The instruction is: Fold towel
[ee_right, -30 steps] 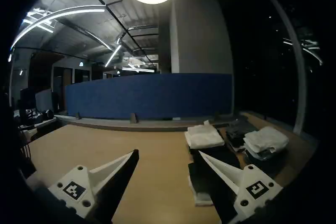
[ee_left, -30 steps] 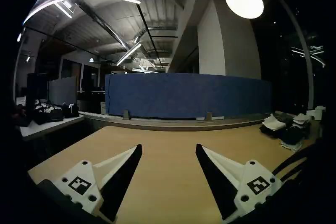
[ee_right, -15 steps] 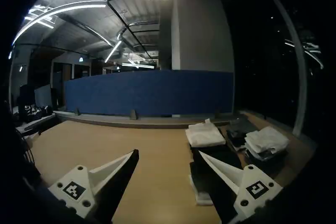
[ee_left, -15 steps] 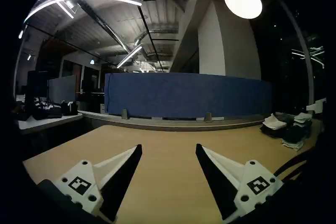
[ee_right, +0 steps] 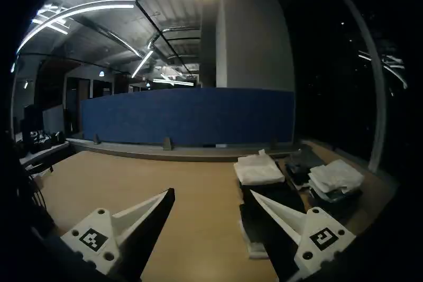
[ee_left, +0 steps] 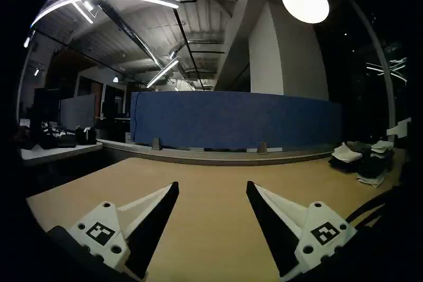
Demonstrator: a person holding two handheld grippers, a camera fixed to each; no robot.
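Right gripper [ee_right: 211, 197] spread wide, folded towels [ee_right: 258, 170] near

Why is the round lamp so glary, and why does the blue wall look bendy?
In the left gripper view the round lamp burns out to flat white glare, and the fisheye lens bows the blue wall; in the right gripper view the towel piles sit in dim light, while the right claw looks sharp.

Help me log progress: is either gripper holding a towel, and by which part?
Nothing is held. The left gripper and right gripper have open, empty jaws above the table; the towels lie stacked on it.
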